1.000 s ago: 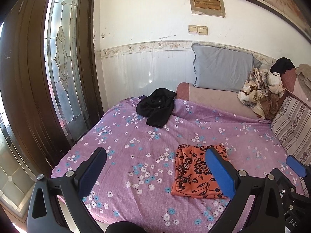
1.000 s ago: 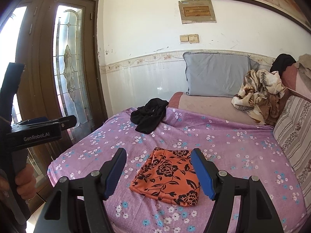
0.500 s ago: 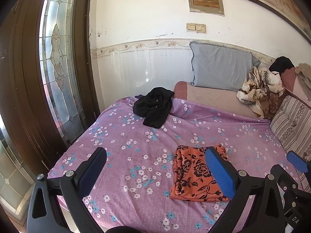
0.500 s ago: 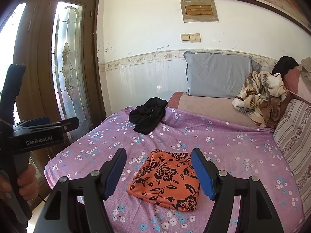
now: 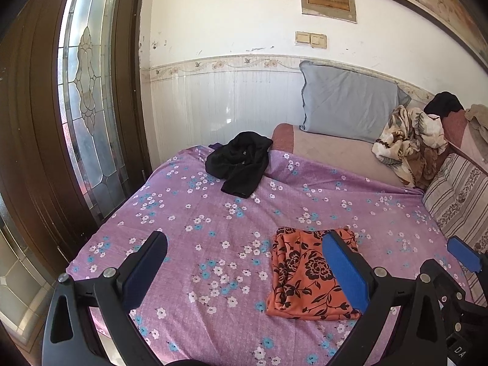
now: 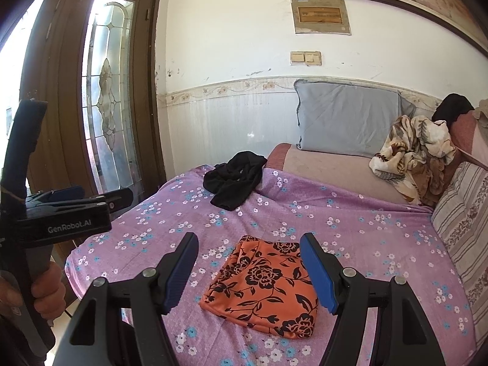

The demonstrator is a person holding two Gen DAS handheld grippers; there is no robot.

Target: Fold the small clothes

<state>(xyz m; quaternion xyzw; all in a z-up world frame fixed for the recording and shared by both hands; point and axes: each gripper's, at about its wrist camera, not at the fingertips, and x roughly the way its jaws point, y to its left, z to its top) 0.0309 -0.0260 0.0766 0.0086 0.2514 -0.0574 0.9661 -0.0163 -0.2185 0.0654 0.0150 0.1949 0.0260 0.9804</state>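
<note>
Lying flat on the purple flowered bedsheet [image 6: 350,225], the folded orange garment with black roses [image 6: 262,286] sat near the front edge of the bed, its edges fairly square and nothing on top of it. The right gripper [image 6: 250,271] hung above it with its blue-padded jaws spread wide, one pad to either side of the cloth in that view, and gripped nothing. The left gripper [image 5: 244,271] was likewise held well open and empty over bare sheet; from its own camera the orange garment [image 5: 305,277] lay under and partly behind its right-hand pad, not touched by it as far as could be told. A hand [image 6: 45,292] held the left tool's handle at the left edge of the right wrist view.

Farther back, a crumpled black garment [image 5: 241,164] lay unfolded where the sheet met the bare mattress [image 5: 329,152]. A grey pillow [image 5: 347,103] leaned against the wall behind it, and a bundled floral blanket [image 5: 408,140] sat at the right, beside a striped cushion [image 5: 457,195].
</note>
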